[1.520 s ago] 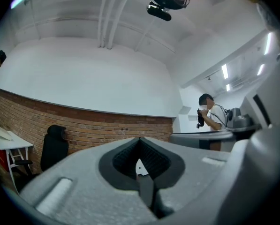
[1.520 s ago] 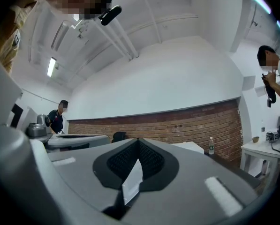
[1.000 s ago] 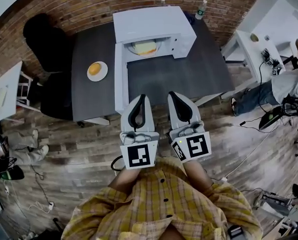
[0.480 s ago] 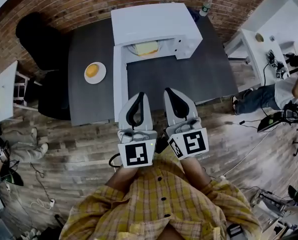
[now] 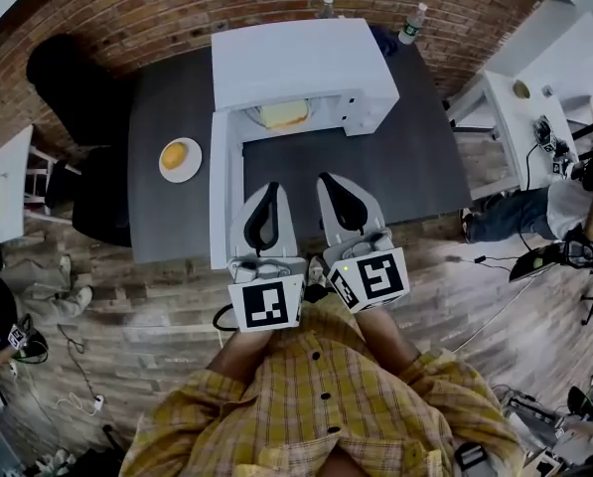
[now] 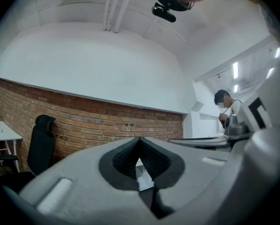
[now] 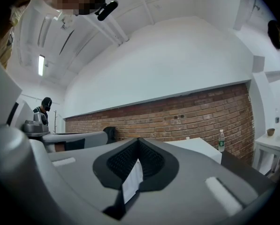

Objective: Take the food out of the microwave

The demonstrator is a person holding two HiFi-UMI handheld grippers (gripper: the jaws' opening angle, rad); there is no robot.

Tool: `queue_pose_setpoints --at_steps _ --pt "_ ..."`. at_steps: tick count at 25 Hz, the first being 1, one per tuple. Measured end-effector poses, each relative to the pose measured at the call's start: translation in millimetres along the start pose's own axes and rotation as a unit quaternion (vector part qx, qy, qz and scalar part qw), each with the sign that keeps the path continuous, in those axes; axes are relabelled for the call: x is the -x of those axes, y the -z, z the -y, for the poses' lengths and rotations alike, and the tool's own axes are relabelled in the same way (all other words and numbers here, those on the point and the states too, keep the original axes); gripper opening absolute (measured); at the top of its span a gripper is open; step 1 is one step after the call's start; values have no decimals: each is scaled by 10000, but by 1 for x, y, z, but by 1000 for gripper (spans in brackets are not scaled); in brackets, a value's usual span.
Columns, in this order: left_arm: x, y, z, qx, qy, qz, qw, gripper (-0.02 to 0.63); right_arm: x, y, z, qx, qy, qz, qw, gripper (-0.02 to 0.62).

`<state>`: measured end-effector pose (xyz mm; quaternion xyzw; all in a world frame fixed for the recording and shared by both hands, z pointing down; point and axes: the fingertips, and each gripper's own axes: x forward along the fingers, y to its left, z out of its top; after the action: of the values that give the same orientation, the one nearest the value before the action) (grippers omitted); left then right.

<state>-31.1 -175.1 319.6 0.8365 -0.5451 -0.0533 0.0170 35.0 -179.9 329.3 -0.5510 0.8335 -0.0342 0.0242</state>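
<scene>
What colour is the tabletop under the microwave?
Dark grey tabletop; the head view shows it best.

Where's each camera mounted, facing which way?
Head view: on person's head, steeply down at open white microwave on dark grey table; left gripper, right gripper, yellow plaid shirt show.
Left gripper view: rides left gripper, level along its shut jaws toward red brick wall.
Right gripper view: rides right gripper, along shut jaws; wall plus microwave.
Shared: both gripper views see that wall.
</scene>
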Motion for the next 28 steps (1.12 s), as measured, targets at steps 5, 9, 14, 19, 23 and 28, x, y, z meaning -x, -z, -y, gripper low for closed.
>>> queue_pose_setpoints --at_steps 5,9,14,19,23,28 --pt "-17 8 3 -30 -107 -58 9999 2 -19 13 22 2 -114 20 9999 5" --pt "-30 18 -1 -55 -199 -163 9997 2 -42 37 36 -217 -190 -112 9995 5" --pt "-40 28 -7 -126 -317 -301 9990 2 -68 74 50 -698 -266 -369 9965 5" --pt "-46 36 -11 -178 -346 -433 9983 2 -93 104 65 -1008 -241 -548 9931 5" --pt "-49 44 -13 -163 -383 -535 9977 2 -113 135 79 -1381 -151 -746 9875 5" --pt "-49 55 -16 -166 -375 -698 9967 2 -137 181 92 -2334 -33 -969 9675 5"
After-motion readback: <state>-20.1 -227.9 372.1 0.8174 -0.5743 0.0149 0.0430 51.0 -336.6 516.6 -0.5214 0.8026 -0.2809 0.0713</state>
